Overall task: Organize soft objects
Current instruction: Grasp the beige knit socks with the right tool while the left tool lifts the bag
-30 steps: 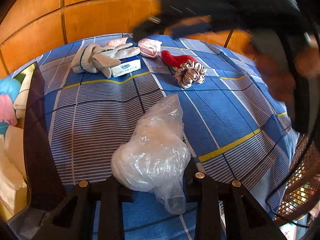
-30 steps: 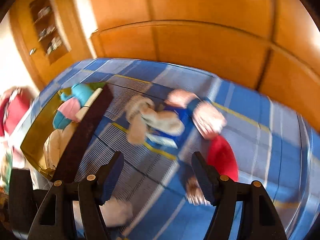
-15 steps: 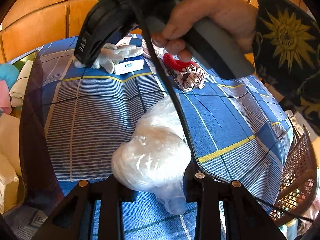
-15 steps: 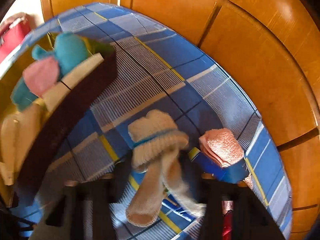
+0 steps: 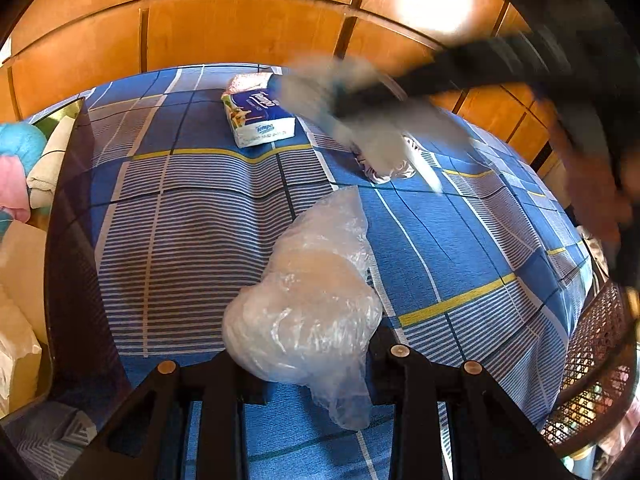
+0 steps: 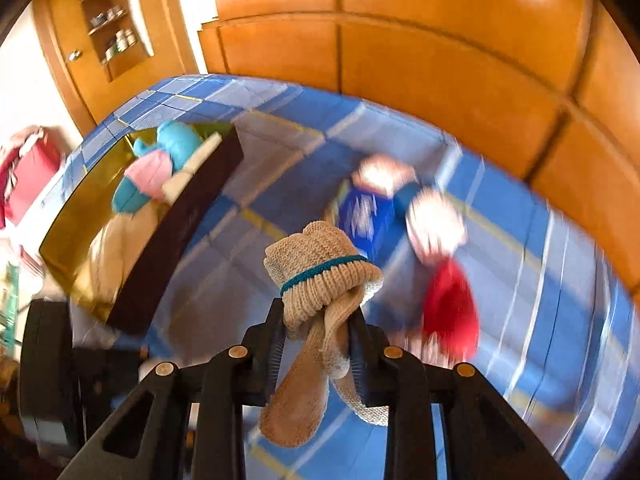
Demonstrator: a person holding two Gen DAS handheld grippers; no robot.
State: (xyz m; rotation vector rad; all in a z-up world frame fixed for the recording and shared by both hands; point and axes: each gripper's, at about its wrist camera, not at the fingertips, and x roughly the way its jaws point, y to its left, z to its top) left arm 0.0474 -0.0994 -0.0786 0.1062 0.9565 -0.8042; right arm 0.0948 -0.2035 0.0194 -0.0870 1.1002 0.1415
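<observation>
The right tongs (image 6: 318, 332) had just closed, pinching the knit gloves (image 6: 320, 276); the box (image 6: 176, 240) lay to their left. The left tongs (image 5: 316, 356) squeezed the plastic bag (image 5: 308, 304).

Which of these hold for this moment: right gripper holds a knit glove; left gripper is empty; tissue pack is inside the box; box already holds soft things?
1. The right gripper is shut on a knit glove. True.
2. The left gripper is empty. False: it is shut on a clear plastic bag.
3. The tissue pack is inside the box. False: it lies on the blue bedsheet.
4. The box already holds soft things. True: teal and pink items sit in it.
</observation>
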